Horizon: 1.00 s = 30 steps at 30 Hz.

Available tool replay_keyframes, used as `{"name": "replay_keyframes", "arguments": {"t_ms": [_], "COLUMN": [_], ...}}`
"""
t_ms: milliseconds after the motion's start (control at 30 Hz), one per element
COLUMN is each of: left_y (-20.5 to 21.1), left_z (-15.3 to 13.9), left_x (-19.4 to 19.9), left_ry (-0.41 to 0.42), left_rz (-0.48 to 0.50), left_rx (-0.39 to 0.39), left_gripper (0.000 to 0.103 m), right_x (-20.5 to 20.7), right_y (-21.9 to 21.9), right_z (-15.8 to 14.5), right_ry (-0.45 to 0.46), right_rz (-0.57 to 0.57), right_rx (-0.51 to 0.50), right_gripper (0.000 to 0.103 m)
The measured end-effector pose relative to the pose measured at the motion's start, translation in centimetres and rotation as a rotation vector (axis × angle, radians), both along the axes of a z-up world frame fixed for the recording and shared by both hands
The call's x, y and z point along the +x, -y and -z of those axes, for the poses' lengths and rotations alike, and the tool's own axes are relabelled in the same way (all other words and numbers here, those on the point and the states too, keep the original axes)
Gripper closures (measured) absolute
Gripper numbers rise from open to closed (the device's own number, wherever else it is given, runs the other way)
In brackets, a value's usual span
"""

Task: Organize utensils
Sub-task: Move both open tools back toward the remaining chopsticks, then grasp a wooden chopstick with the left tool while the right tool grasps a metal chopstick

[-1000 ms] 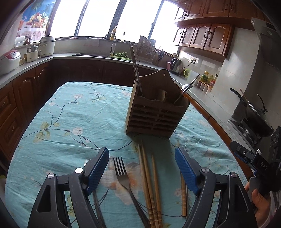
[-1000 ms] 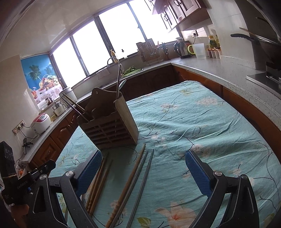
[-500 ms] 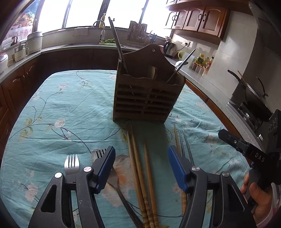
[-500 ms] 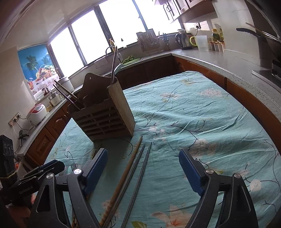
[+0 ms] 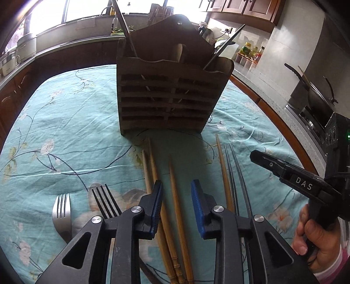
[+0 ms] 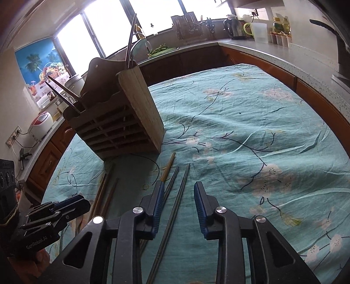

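Left gripper (image 5: 176,202) fingers spread, straddling a wooden chopstick (image 5: 175,187) — right gripper (image 6: 179,202) fingers spread over a metal chopstick (image 6: 181,185) — squeezing centred matters

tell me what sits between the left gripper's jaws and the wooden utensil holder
In the left wrist view, only wooden chopsticks on teal floral tablecloth lie between the left gripper and the slatted wooden utensil holder.

Kitchen, daylight. Big windows (image 6: 153,19) at 12 o'clock, blown out white. Table under teal floral tablecloth (image 6: 251,131) fills the centre. Grey countertop (image 6: 273,56) wraps round from 9 to 3 o'clock over dark wood base cabinets (image 5: 13,96). Upper wood cabinets (image 5: 245,8) at 1 o'clock, tiled wall (image 5: 291,39) below. Tropical fruit poster (image 6: 39,63) at 10 o'clock. Kettle (image 6: 234,30) and dish rack (image 6: 188,27) at 1 o'clock, rice cooker (image 6: 41,125) at 9, wok on stove (image 5: 315,96) at 3.
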<state>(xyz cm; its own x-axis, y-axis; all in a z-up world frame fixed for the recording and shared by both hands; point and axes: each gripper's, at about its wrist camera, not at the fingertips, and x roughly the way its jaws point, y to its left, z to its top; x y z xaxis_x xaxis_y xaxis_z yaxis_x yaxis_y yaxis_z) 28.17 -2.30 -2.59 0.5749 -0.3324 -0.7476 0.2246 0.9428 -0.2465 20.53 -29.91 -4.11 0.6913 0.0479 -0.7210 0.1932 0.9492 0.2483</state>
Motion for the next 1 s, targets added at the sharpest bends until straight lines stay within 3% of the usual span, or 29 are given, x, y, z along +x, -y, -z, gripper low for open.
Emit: {"name": "replay_keyframes", "arguments": {"t_ms": [300, 467, 600, 767, 833, 1000], "left_y": [2.0, 3.2, 4.2, 5.1, 5.1, 4.4], "left_z": [1.7, 3.3, 3.5, 3.9, 4.0, 4.2], "left_x": [3.4, 5.0, 5.3, 5.6, 5.7, 5.9], "left_ry": [-0.042, -0.08, -0.064, -0.053, -0.055, -0.068], "left_rz": [0.029, 0.048, 0.056, 0.075, 0.069, 0.057], "left_rx": [0.058, 0.091, 0.129, 0.161, 0.159, 0.1], "left_gripper": [0.08, 0.083, 0.083, 0.088, 0.098, 0.099], "right_x": [2.3, 3.2, 3.8, 4.2, 4.2, 3.9], "right_y": [0.3, 0.4, -0.1, -1.7, -1.5, -0.3], "right_z": [1.2, 2.1, 2.2, 2.3, 2.4, 2.3], "right_ry": [-0.053, -0.08, -0.097, -0.102, -0.097, -0.078], "right_rz": [0.006, -0.002, -0.024, -0.044, -0.042, -0.019], "right_rx": [-0.042, -0.065, -0.076, -0.198, -0.194, -0.107], "right_gripper": [0.08, 0.089, 0.089, 0.089, 0.091, 0.098]}}
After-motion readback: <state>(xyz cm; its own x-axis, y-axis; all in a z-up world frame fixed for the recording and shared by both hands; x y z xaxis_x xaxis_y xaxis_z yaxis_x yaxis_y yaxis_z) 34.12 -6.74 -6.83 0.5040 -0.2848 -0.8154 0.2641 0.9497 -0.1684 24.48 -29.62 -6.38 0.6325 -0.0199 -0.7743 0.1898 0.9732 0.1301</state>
